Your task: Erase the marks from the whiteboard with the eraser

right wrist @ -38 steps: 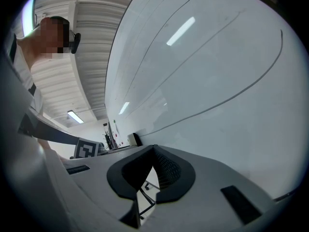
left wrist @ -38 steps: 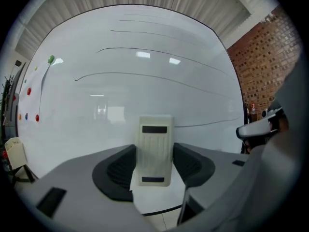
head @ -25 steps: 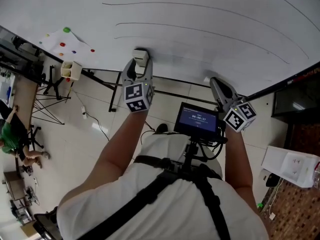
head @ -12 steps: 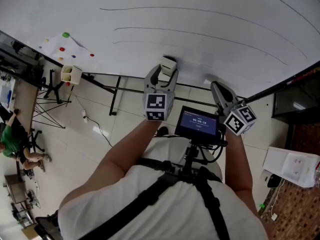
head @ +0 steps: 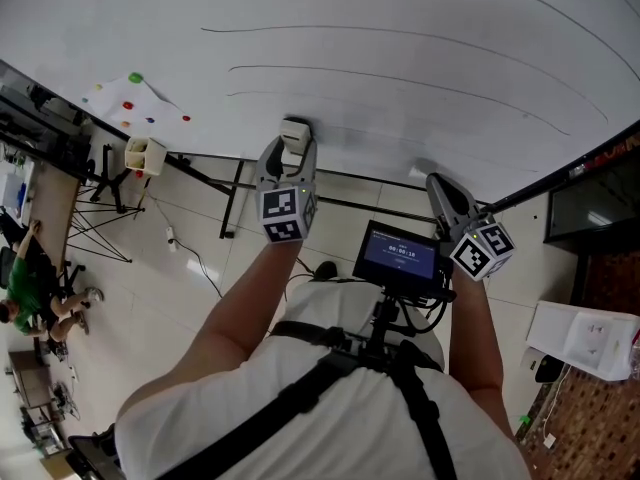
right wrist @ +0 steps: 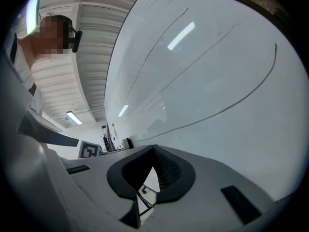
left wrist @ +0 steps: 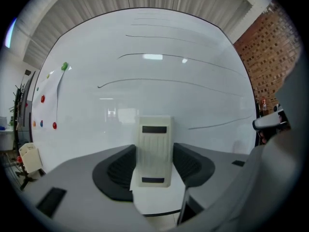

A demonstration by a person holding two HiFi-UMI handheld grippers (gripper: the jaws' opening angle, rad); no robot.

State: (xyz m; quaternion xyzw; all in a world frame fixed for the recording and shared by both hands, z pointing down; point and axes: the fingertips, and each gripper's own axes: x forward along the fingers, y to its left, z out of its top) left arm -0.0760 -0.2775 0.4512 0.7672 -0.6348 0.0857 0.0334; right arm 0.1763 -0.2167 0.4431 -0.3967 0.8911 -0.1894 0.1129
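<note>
A large whiteboard [head: 400,18] fills the upper field of the head view, standing over a pale tiled floor [head: 190,278]. Several long, thin dark marks [head: 420,78] curve across the whiteboard from left to right. At the whiteboard's lower-left corner, a sheet of paper [head: 135,103] carries small coloured magnets, including a green one [head: 135,78]. A white open box [head: 145,152] hangs just below that corner.

The left gripper [head: 290,153] is raised to the whiteboard's lower edge, below the lowest mark. Its jaws are clamped on the two sides of the eraser [left wrist: 155,144], a cream ribbed block held upright, its top end projecting past the jaw tips toward the whiteboard. Contact between eraser and whiteboard cannot be confirmed.

The right gripper [head: 436,183] is held near the same lower edge, to the right of the eraser and well apart from it. Its jaws are closed, tips meeting, with nothing between them. A small lit screen [head: 400,256] sits below the whiteboard, between the person's forearms.
</note>
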